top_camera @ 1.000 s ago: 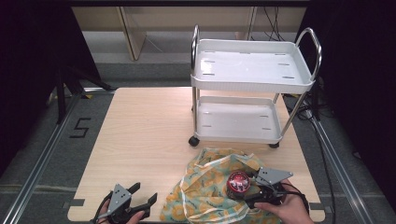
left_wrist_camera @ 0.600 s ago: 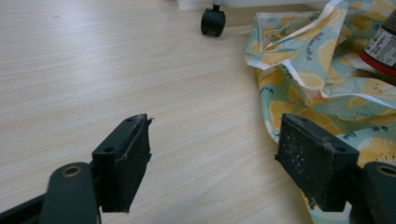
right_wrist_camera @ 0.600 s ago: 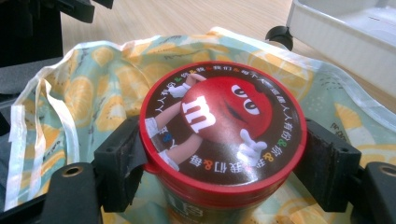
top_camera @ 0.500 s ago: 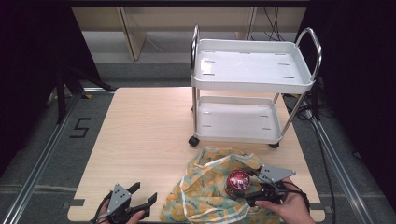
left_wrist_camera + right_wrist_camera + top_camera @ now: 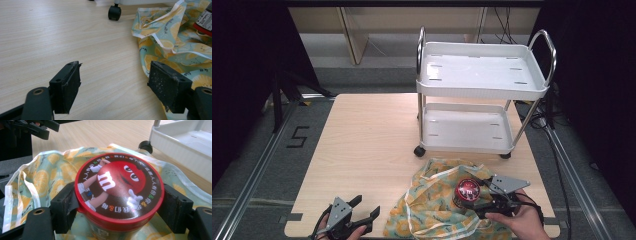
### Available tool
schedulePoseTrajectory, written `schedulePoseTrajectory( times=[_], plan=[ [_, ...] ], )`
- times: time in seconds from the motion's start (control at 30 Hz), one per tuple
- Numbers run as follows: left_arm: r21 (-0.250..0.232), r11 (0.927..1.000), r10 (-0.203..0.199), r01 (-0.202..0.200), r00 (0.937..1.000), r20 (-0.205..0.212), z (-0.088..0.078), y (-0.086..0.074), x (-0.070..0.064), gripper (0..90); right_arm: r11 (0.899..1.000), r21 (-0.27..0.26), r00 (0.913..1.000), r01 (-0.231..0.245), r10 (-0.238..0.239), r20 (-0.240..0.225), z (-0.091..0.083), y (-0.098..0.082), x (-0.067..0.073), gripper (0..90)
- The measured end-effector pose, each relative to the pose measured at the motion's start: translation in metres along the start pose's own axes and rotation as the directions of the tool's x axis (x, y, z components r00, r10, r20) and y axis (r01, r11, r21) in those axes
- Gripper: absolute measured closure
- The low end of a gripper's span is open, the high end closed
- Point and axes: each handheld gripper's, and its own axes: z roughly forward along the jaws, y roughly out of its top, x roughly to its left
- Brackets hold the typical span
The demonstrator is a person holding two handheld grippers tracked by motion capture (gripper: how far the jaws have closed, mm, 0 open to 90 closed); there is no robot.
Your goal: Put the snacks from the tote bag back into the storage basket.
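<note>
A round jar with a red lid (image 5: 119, 187) showing a red candy character sits between the jaws of my right gripper (image 5: 119, 205), which is shut on its sides. From above, the jar (image 5: 468, 190) and right gripper (image 5: 472, 199) are over a yellow-and-teal lemon-print cloth bag (image 5: 432, 210) crumpled at the table's front right. My left gripper (image 5: 368, 214) rests at the front edge, left of the bag, open and holding nothing. In the left gripper view its jaws (image 5: 115, 85) stand wide apart, with the bag (image 5: 172, 42) to the right.
A white two-shelf cart (image 5: 482, 95) with chrome handles stands at the back right of the wooden table (image 5: 367, 135); both shelves are bare. One caster (image 5: 114, 12) is close to the bag. Floor and metal rails flank the table.
My right gripper has risen slightly with the jar in it. The left gripper has stayed put.
</note>
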Motion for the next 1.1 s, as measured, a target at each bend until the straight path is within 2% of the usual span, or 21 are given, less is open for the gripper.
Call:
schedulePoseTrajectory(
  times=[0.07,0.13,0.17,0.2,0.23,0.33,0.37,0.4,0.47,0.5,0.57,0.63,0.7,0.73,0.83,0.87,0.93,1.07,1.1],
  plan=[
    [0.0,1.0,0.004,-0.004,1.0,0.002,0.0004,-0.0001,0.0005,25.0,1.0,0.002,1.0,0.002,-0.002,-0.004,-0.0002,0.0011,-0.0001,26.1],
    [0.008,0.9999,-0.012,0.012,0.9999,-0.008,-0.0008,-0.0001,-0.0007,25.0,1.0,-0.004,0.9999,0.012,-0.012,0.0,-0.0001,0.002,-0.0001,26.1],
    [-0.001,1.0,-0.005,0.005,1.0,-0.002,-0.0003,-0.0001,0.0001,25.0,1.0,0.002,0.9999,-0.014,0.014,0.005,-0.001,0.0025,0.002,26.1],
    [0.009,0.9999,-0.011,0.011,0.9999,-0.011,-0.0012,-0.0001,-0.0005,25.0,1.0,0.002,0.9999,-0.014,0.014,0.005,-0.001,0.0025,0.002,26.1],
    [0.007,0.9999,-0.01,0.01,0.9999,-0.009,-0.001,-0.0001,-0.0003,25.0,1.0,-0.005,0.9999,0.007,-0.007,-0.008,-0.0003,0.0032,0.0,26.0],
    [0.007,0.9999,-0.011,0.011,0.9999,-0.009,-0.001,-0.0001,-0.0004,25.0,1.0,-0.008,0.9999,0.008,-0.008,0.006,-0.0011,0.0042,-0.0003,26.0],
    [0.007,0.9999,-0.009,0.01,0.9999,-0.009,-0.0011,-0.0001,-0.0001,25.0,1.0,0.0,0.9998,-0.018,0.018,0.01,-0.0021,0.0042,0.0014,26.0],
    [0.0,1.0,0.007,-0.007,1.0,0.001,-0.0004,0.0001,0.0014,25.0,1.0,0.0,0.9998,-0.016,0.016,0.011,-0.0023,0.0043,0.001,26.0],
    [-0.023,0.9997,0.008,-0.007,0.9998,0.018,0.0016,-0.0003,0.0021,25.0,1.0,-0.006,0.9998,-0.016,0.016,0.006,-0.0019,0.0043,0.0004,26.0],
    [-0.024,0.9997,0.011,-0.011,0.9997,0.019,0.0017,-0.0002,0.0024,25.0,1.0,-0.011,0.9999,0.001,-0.001,0.013,-0.0017,0.0046,-0.0017,26.0],
    [-0.024,0.9997,0.009,-0.008,0.9998,0.019,0.0016,-0.0002,0.0022,25.0,1.0,-0.008,0.9998,0.006,-0.006,0.019,-0.0021,0.0047,-0.0019,26.0],
    [-0.024,0.9997,0.011,-0.01,0.9998,0.019,0.0016,-0.0002,0.0024,25.0,1.0,-0.013,1.0,0.001,-0.001,-0.009,-0.0011,0.0053,-0.0021,26.0],
    [-0.024,0.9997,0.008,-0.008,0.9998,0.018,0.0016,-0.0003,0.0022,25.0,1.0,-0.012,1.0,0.002,-0.002,0.007,-0.0018,0.006,-0.002,26.0],
    [-0.023,0.9997,0.008,-0.008,0.9998,0.018,0.0015,-0.0003,0.0022,24.9,1.0,-0.012,0.9997,0.017,-0.017,0.016,-0.0019,0.0062,-0.0029,26.1],
    [-0.024,0.9997,0.009,-0.008,0.9998,0.018,0.0014,-0.0002,0.0024,24.9,1.0,-0.023,1.0,0.001,-0.001,0.005,-0.0022,0.0074,-0.0034,26.0],
    [-0.021,0.9998,-0.004,0.004,0.9999,0.014,0.0011,-0.0005,0.0016,24.9,1.0,-0.026,0.9998,0.007,-0.006,0.02,-0.0027,0.0078,-0.0039,26.0],
    [-0.021,0.9998,-0.002,0.003,0.9999,0.015,0.0013,-0.0004,0.0017,24.9,1.0,-0.02,0.9997,0.004,-0.003,0.024,-0.0048,0.0089,-0.0044,26.0],
    [-0.024,0.9997,-0.002,0.002,0.9999,0.016,0.0013,-0.0004,0.0016,24.9,0.999,-0.03,0.9997,0.016,-0.016,0.016,-0.0049,0.0098,-0.0062,26.0],
    [-0.022,0.9998,-0.002,0.002,0.9999,0.014,0.0011,-0.0004,0.0017,24.9,1.0,-0.031,0.9998,-0.005,0.006,0.018,-0.0049,0.0096,-0.0048,26.1]
  ],
)
